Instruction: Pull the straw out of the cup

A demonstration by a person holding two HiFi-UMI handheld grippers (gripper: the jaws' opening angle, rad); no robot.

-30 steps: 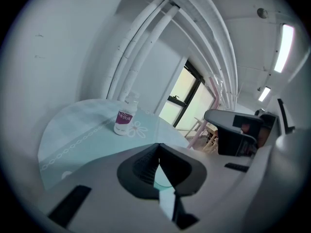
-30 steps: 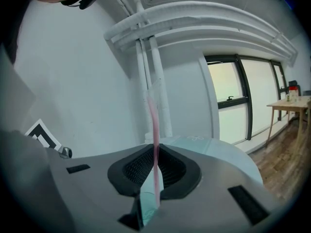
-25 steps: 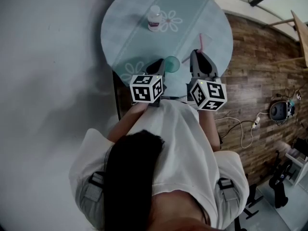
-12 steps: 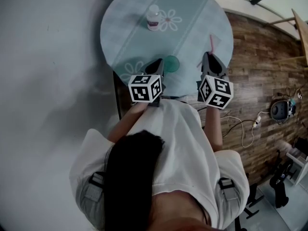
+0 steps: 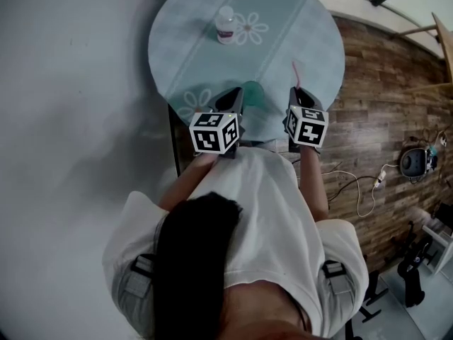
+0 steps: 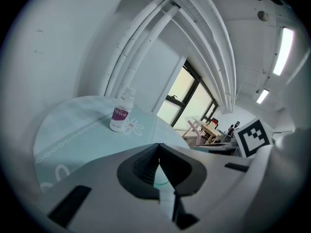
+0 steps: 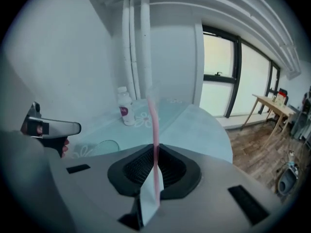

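A green cup (image 5: 253, 93) stands near the front edge of the round teal table (image 5: 205, 41). My left gripper (image 5: 237, 98) is shut on the cup's rim (image 6: 160, 177), a teal sliver between its closed jaws (image 6: 159, 166). To the cup's right, my right gripper (image 5: 297, 91) is shut on a pink straw (image 5: 295, 72) that sticks up from its jaws (image 7: 155, 161), clear of the cup. In the right gripper view the straw (image 7: 153, 123) rises upright, with the cup (image 7: 104, 147) and the left gripper (image 7: 48, 127) off to the left.
A small clear bottle with a purple label (image 5: 226, 25) stands at the table's far side (image 6: 120, 114) (image 7: 125, 108). Wooden floor (image 5: 382, 98) lies to the right, with cables and a wooden table by the windows (image 7: 274, 108).
The right gripper, still shut on the straw, swung out to the right, then came back and sank toward the table. The left gripper and the cup stayed still.
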